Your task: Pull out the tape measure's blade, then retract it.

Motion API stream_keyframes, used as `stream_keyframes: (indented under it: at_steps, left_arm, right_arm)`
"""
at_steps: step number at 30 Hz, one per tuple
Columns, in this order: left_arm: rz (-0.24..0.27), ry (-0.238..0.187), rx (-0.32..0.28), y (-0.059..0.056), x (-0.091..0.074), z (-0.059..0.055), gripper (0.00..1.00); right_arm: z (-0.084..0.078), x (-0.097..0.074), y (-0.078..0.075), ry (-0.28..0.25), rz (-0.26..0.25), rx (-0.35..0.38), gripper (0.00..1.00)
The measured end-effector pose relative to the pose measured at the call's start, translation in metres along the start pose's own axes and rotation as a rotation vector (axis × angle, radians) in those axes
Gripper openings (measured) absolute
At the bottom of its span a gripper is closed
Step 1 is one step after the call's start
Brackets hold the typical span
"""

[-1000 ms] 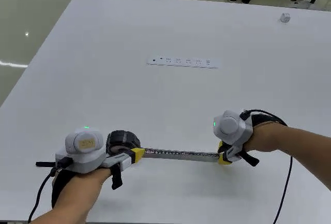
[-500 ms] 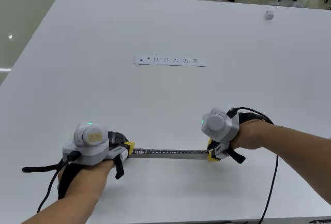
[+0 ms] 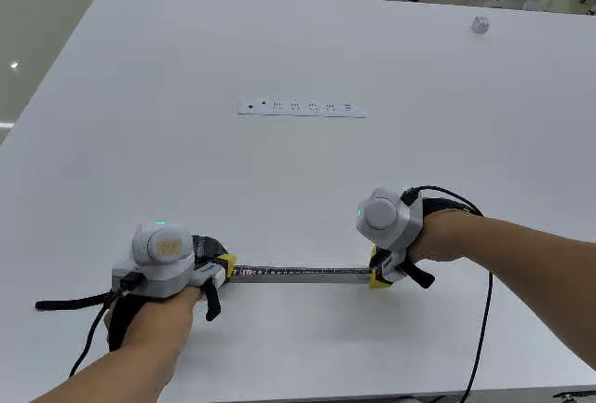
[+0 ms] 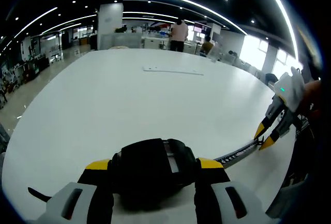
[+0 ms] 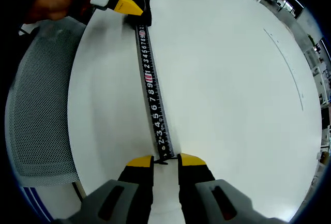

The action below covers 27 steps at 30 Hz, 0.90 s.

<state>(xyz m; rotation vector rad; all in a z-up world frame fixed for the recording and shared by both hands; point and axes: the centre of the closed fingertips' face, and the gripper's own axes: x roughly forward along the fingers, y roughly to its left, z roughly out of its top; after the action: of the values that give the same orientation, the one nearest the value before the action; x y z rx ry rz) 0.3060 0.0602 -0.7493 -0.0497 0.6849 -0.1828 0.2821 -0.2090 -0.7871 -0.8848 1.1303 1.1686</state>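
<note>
Two claws were busy on the white counter (image 3: 186,96), both well on the person's side of the power strip (image 3: 301,107) that lay flat further out. The left claw (image 3: 222,268) sat nearer than the strip and off past its left end, clenched around the black tape measure (image 3: 207,247). In the left gripper view you could see the case (image 4: 152,169) wedged right between the yellow-tipped jaws of that claw (image 4: 153,164), resting on the counter. From there the blade (image 3: 298,275) ran out flat along the surface, roughly parallel to the power strip, over to the right claw (image 3: 379,277), which was nearer than the strip's right end and a bit past it. The right gripper view showed it best: the numbered blade (image 5: 152,92) stretched straight away from that claw (image 5: 160,160), with the little end hook pinched between the two yellow tips, so it was closed on the blade's end. At the far end of the blade in that same view was the left claw (image 5: 126,4) with the case. The left gripper view caught the blade (image 4: 238,155) curving off toward the right claw (image 4: 269,133), and the power strip (image 4: 173,71) way out beyond. Pretty sure a small grey thing (image 3: 480,24) sat far beyond the strip, off to its right, but it was too tiny to make out.
</note>
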Motion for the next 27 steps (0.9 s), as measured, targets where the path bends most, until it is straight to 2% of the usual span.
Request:
stream_keyframes:
  at_steps: [12, 27]
  left_arm:
    - [-0.011, 0.015, 0.007, -0.001, 0.0, -0.002, 0.58]
    - [-0.029, 0.024, 0.001, -0.001, 0.001, -0.003, 0.59]
  right_arm:
    - [0.004, 0.002, 0.001, -0.039, -0.007, 0.001, 0.17]
    - [0.012, 0.005, 0.003, -0.051, -0.001, 0.004, 0.17]
